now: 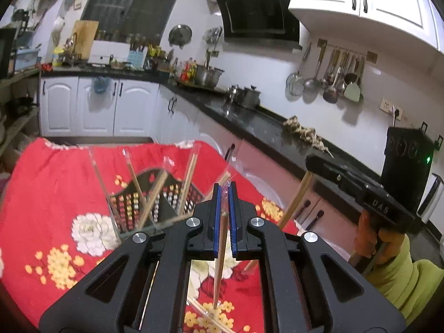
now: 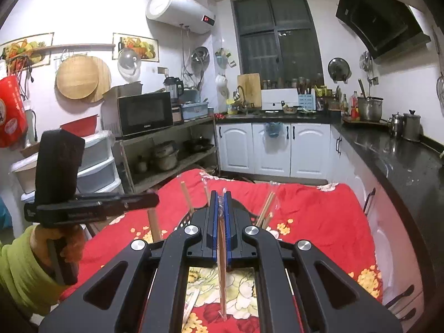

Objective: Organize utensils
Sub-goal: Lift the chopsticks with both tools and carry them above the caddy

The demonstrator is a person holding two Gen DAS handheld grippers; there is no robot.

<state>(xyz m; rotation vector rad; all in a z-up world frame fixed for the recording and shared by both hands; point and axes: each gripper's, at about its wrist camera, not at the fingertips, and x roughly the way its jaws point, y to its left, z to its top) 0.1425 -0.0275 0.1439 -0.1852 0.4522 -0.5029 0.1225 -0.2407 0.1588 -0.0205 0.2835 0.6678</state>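
My left gripper is shut on a wrapped wooden chopstick that hangs down between its blue pads, above the red floral tablecloth. A black slotted utensil basket with several chopsticks in clear wrappers standing in it sits just ahead. My right gripper is shut on another wrapped chopstick that hangs down too. The basket is mostly hidden behind the right gripper. The right gripper also shows at the right of the left wrist view, and the left gripper at the left of the right wrist view.
Loose wrapped chopsticks lie on the cloth under my left gripper. A black countertop with pots runs along the right side. White cabinets stand beyond the table. A shelf with a microwave stands at the left.
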